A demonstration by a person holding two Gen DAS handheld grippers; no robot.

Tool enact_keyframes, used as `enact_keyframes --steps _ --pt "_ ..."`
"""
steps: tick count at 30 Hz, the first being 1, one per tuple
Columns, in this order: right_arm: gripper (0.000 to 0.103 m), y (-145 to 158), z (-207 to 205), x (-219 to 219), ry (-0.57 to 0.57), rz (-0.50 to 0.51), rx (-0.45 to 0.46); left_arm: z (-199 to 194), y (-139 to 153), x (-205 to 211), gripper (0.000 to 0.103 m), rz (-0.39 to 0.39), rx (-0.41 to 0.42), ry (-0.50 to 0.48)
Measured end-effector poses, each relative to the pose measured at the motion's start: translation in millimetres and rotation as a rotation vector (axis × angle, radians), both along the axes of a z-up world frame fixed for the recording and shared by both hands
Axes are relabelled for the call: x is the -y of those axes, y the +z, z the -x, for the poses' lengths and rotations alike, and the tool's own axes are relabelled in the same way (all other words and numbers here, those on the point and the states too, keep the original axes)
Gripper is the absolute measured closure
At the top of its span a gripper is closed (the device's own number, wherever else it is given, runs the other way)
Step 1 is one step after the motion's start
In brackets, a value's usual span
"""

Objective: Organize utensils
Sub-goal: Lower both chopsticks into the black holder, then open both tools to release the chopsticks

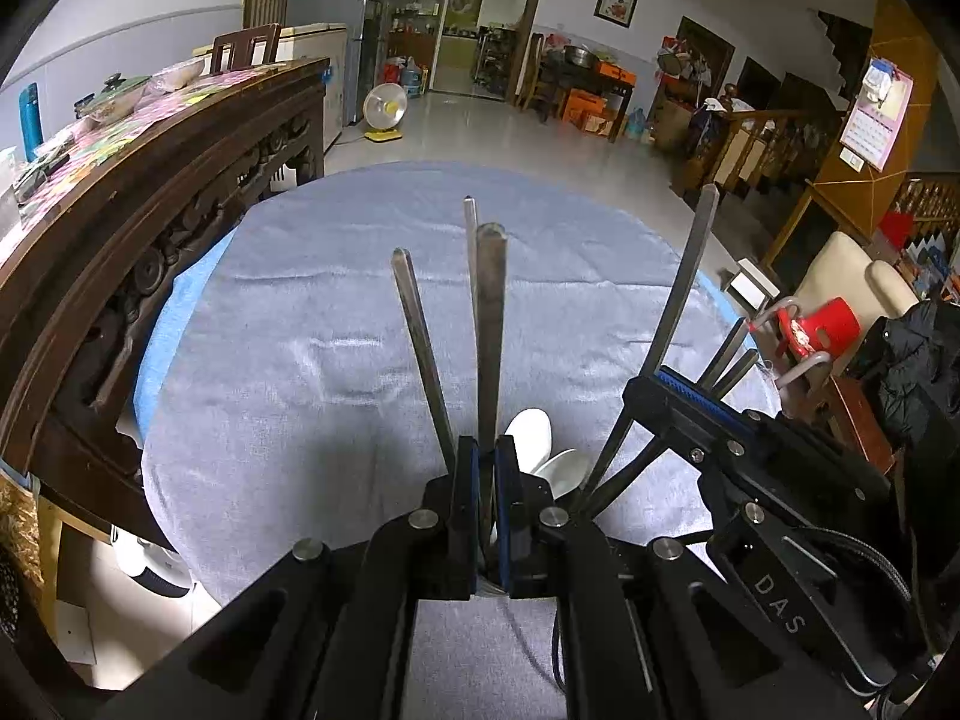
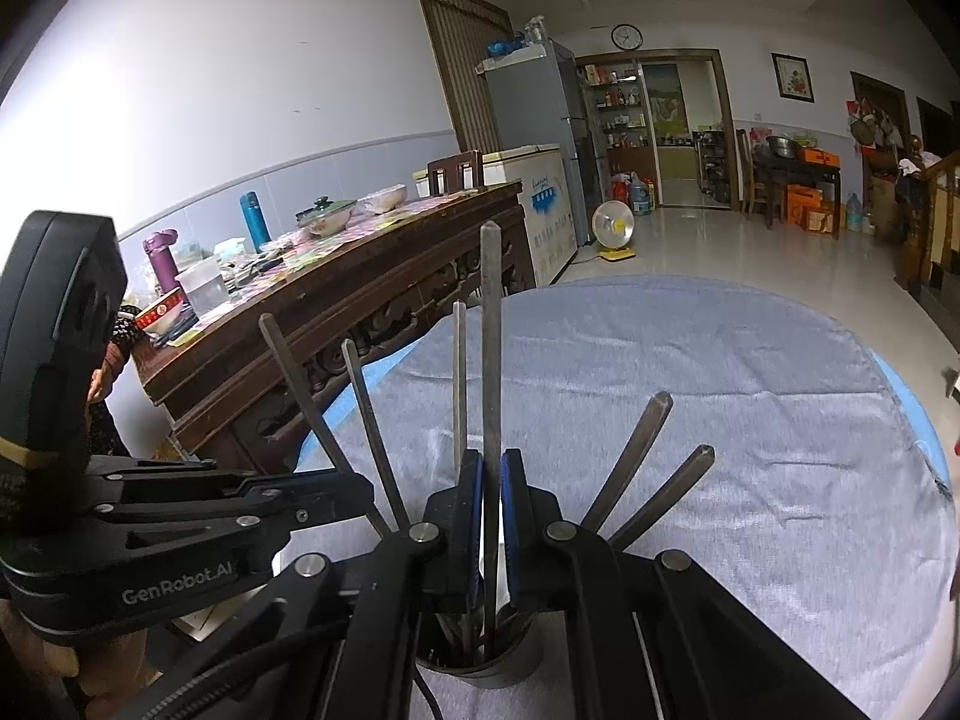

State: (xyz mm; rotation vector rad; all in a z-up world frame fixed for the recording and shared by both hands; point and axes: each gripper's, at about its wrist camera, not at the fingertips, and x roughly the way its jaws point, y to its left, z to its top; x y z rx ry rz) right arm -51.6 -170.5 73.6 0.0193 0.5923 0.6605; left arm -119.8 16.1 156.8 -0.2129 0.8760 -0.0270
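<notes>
Chopsticks: I'm clamping one upright stick in each tongs, left tongs and right tongs, holder sitting directly below.

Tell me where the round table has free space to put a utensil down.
The grey tablecloth is bare from the chopsticks out to its far rim and to the right. It is crowded around the metal holder, where both tools work.

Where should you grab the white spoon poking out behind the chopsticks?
Pinch the white spoon by its bowl from above, probably. Only that rounded end shows, pointing up among the metal chopsticks, so sideways looks blocked. Both grippers are already shut on chopsticks.
</notes>
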Motion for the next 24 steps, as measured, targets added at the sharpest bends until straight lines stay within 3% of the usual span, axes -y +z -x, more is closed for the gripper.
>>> enact_keyframes --steps 14,17,18,19,22,24 --pt "0.092 -2 1 3 -0.004 0.005 -0.020 -5 -2 -11 0.097 0.066 -0.020 0.013" --pt "0.067 3 1 7 -0.019 0.002 -0.012 -3 2 -14 0.092 0.069 -0.010 0.019" --pt "0.052 4 1 8 -0.021 0.000 -0.014 -3 3 -15 0.083 0.074 -0.009 0.020" --pt "0.044 6 2 9 -0.023 -0.003 -0.011 -2 5 -17 0.072 0.084 -0.004 0.025" --pt "0.042 15 8 15 -0.029 -0.019 0.019 3 12 -21 0.052 0.096 0.028 0.040" --pt "0.041 20 11 20 -0.038 -0.029 0.029 5 17 -24 0.050 0.089 0.043 0.049"
